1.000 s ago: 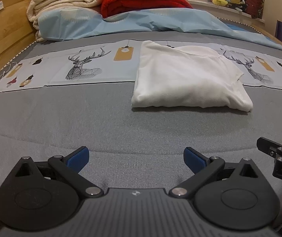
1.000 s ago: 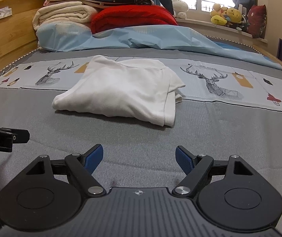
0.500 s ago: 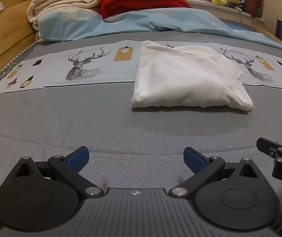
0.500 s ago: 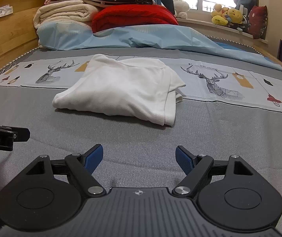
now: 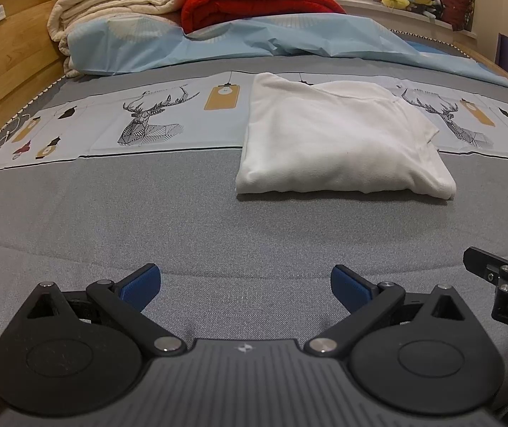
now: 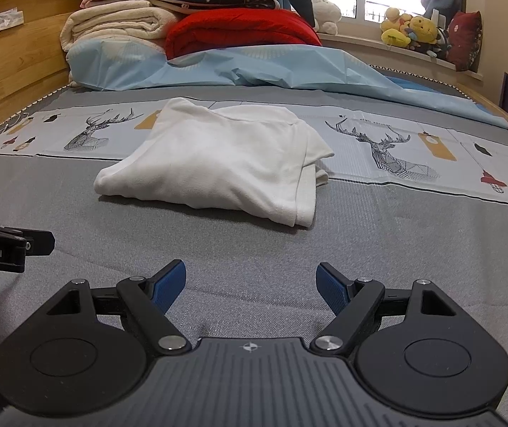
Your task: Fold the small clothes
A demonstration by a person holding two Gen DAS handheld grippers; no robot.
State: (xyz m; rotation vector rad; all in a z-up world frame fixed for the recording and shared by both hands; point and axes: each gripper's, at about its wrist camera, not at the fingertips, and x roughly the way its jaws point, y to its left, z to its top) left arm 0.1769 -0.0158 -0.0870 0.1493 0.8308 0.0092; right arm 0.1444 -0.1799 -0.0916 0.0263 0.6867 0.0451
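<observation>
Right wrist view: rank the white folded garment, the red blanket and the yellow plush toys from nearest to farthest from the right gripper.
From the right gripper, jaws open:
1. White folded garment, straight ahead on the grey bedcover.
2. Red blanket, behind it in the bedding pile, centre.
3. Yellow plush toys, far right on the window ledge.

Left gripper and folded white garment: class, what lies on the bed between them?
Nothing but bare grey bedsheet lies between the open left gripper and the folded white garment, as the left wrist view shows.
</observation>
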